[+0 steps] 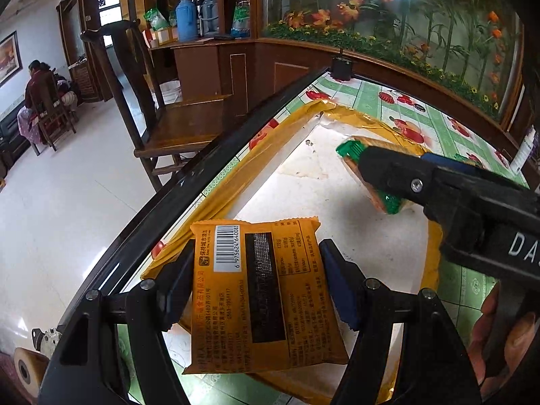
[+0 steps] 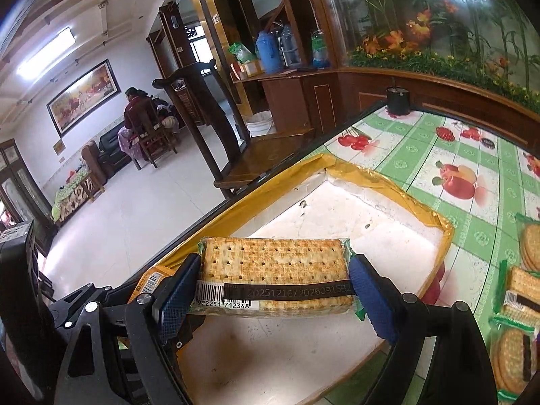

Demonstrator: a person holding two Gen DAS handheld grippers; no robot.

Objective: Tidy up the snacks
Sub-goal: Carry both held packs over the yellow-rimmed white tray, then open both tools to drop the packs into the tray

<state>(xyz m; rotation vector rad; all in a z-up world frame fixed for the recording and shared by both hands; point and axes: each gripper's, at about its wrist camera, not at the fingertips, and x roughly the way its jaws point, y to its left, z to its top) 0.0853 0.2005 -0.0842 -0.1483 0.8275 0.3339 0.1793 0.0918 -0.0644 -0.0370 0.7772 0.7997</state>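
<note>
My left gripper (image 1: 261, 287) is shut on an orange snack packet (image 1: 263, 303), barcode side up, held by its two long sides above the near part of the tray. The tray (image 1: 236, 185) is a shallow white box with a yellow taped rim. My right gripper (image 2: 275, 290) is shut on a clear pack of square crackers (image 2: 275, 266) with green ends, held lengthwise over the tray (image 2: 371, 175). In the left wrist view the right gripper (image 1: 381, 182) reaches in from the right, carrying the cracker pack (image 1: 352, 150) over the tray's far side. The orange packet (image 2: 148, 280) peeks in at lower left.
Several more biscuit packs (image 2: 521, 290) lie on the green fruit-print tablecloth (image 2: 422, 141) to the right of the tray. A small black object (image 2: 398, 99) stands at the table's far corner. A wooden chair (image 1: 175, 125) stands just beyond the table's left edge.
</note>
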